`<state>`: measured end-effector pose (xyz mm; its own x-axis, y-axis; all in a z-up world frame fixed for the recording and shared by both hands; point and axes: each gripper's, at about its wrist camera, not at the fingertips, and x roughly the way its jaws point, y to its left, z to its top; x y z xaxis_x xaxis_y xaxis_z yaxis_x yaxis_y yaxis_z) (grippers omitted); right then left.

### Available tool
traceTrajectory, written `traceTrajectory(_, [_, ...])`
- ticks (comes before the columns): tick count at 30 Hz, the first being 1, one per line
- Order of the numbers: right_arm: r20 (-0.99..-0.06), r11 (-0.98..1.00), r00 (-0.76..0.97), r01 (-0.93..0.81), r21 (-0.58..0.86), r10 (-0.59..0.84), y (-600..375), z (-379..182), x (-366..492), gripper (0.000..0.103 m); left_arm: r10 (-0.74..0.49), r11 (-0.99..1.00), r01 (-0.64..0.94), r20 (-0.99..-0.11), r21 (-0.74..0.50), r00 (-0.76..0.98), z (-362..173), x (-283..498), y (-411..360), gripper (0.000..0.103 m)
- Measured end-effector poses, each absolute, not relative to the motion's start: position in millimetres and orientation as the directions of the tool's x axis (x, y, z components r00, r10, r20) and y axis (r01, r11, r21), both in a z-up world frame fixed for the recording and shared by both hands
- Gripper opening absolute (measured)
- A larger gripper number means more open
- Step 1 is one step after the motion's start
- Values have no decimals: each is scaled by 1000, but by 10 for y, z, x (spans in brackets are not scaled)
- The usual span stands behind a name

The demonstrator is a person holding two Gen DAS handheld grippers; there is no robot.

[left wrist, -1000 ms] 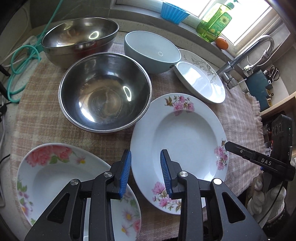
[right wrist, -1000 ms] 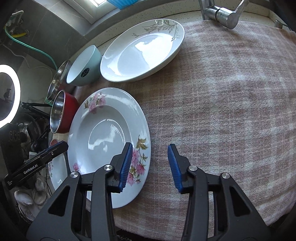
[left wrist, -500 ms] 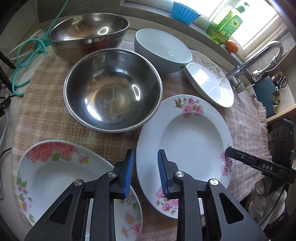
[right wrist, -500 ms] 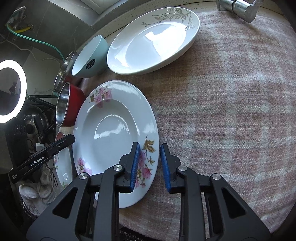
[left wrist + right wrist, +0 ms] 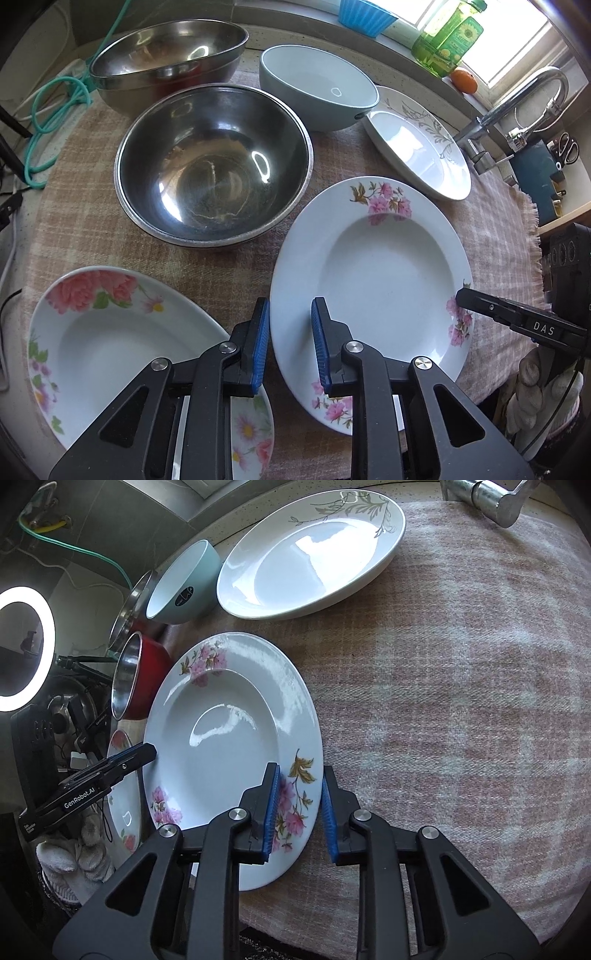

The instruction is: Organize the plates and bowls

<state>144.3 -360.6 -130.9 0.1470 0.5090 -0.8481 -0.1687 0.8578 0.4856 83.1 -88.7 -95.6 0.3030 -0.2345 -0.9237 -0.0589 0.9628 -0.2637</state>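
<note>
**Both tongs at opposite edges of one plate**

Left wrist view: the pink-flower plate (image 5: 369, 288) lies flat on the checked cloth (image 5: 85, 221) at centre right of the frame, just right of the steel bowl (image 5: 214, 166). The left gripper (image 5: 290, 343) straddles the plate's left rim at bottom centre. Its jaws are closing with the rim between them, and the outer pad looks a sliver clear of the edge.

Right wrist view: the same plate (image 5: 229, 738) sits left of centre. The right gripper (image 5: 300, 810) is at bottom centre, one pad on the flowered rim and one against the outer edge, seemingly pinching it.

The plate is probably glazed ceramic: stiff, fairly heavy, slick and chip-prone. The flat rim is the only purchase, so opposite-side grips and a level lift seem wise.
</note>
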Motion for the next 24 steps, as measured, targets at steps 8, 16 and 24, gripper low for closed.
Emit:
traceTrajectory(8, [-855, 865, 146, -147, 479, 498, -3856, -1319, 1344, 23, -250, 962, -31, -923, -270, 294, -959, 775, -1080, 21])
traceTrajectory(16, [-859, 871, 150, -138, 472, 489, -4065, -1307, 1175, 23, -260, 962, -9, -922, -274, 286, -973, 712, -1226, 21])
traceTrajectory(24, [-862, 874, 147, -127, 469, 485, -4083, -1303, 1105, 23, -256, 964, 0, -923, -267, 286, -979, 674, -1273, 21])
